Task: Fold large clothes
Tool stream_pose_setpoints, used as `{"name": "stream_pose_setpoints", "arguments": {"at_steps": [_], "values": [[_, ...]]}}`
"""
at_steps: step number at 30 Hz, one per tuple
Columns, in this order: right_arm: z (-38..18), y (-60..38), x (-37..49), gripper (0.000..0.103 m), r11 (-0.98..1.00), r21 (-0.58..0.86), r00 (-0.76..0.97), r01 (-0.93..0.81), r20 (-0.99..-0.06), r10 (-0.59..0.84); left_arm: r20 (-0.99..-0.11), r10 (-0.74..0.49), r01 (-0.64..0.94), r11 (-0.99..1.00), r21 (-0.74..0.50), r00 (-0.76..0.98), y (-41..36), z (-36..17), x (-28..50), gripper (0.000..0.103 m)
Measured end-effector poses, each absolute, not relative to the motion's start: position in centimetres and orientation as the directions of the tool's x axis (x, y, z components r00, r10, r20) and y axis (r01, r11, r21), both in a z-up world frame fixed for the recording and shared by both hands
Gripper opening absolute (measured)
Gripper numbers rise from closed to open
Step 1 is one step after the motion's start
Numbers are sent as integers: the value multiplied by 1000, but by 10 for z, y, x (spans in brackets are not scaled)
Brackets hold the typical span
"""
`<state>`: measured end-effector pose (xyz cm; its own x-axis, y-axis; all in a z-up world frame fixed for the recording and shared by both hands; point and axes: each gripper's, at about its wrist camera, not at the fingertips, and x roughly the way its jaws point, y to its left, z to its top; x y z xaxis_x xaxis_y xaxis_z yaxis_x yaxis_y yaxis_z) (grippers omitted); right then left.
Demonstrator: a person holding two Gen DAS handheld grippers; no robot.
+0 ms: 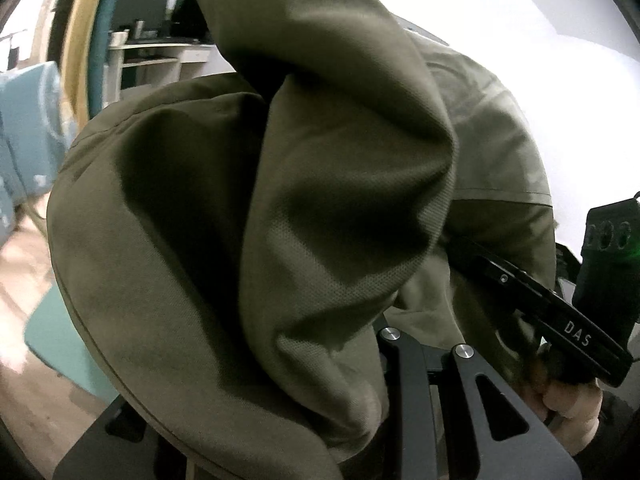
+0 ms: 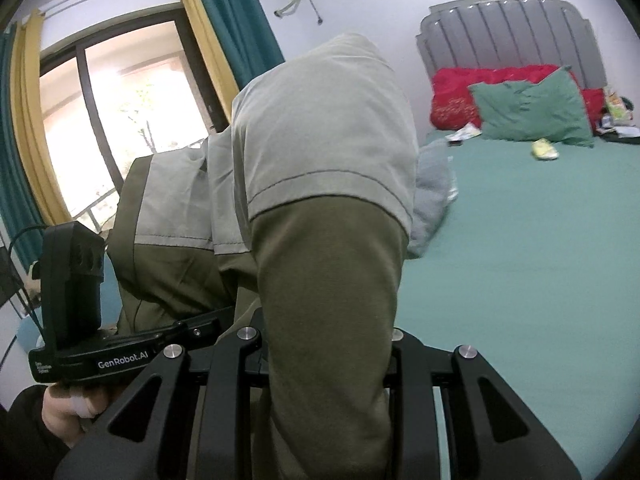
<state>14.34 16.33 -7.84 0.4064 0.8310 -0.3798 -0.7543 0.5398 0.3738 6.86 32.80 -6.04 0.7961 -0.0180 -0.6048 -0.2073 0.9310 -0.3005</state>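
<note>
While both our claws, left gripper (image 1: pixel 384 280) and right gripper (image 2: pixel 320 312), grip the green garment (image 2: pixel 320 152) aloft beside the bed (image 2: pixel 520 260), no fold is laid yet

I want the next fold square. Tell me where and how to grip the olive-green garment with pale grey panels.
Both grippers appear already clamped on the olive-green garment with pale grey panels, which hangs bunched over them. Probably best to regrip along the stitched seam where grey meets olive, coming from the side over the green bed sheet: that straight line gives a firm, flat edge.
</note>
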Motion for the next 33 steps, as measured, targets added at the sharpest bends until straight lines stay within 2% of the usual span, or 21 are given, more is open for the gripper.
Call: {"name": "stream_pose_setpoints", "arguments": {"at_steps": [11, 21, 24, 26, 27, 29, 30, 32, 33], "values": [[-129, 266, 185, 27, 508, 463, 316, -727, -430, 845, -686, 64, -321, 912, -254, 725, 428, -107, 101, 28], [-194, 315, 204, 27, 562, 585, 274, -584, -510, 815, -808, 22, -299, 934, -193, 589, 477, -162, 139, 29], [-217, 315, 220, 27, 604, 583, 264, -543, -565, 782, -842, -22, -305, 927, -220, 539, 496, -184, 151, 40], [-234, 314, 230, 30, 624, 608, 237, -491, -596, 767, -844, -55, -338, 901, -272, 533, 511, -190, 155, 56], [-239, 311, 236, 32, 625, 626, 217, -467, -604, 767, -840, -75, -367, 876, -312, 537, 503, -196, 139, 57], [-241, 310, 239, 38, 622, 623, 198, -475, -613, 765, -839, -68, -384, 867, -318, 541, 495, -196, 128, 58], [-240, 307, 239, 41, 621, 612, 201, -489, -614, 763, -843, -31, -386, 880, -278, 537, 490, -189, 123, 58], [-238, 300, 236, 52, 631, 586, 221, -509, -620, 753, -843, 36, -395, 893, -214, 537, 463, -175, 102, 60], [-237, 294, 232, 56, 635, 574, 230, -517, -621, 749, -837, 88, -422, 889, -179, 540, 475, -166, 102, 60]]}}
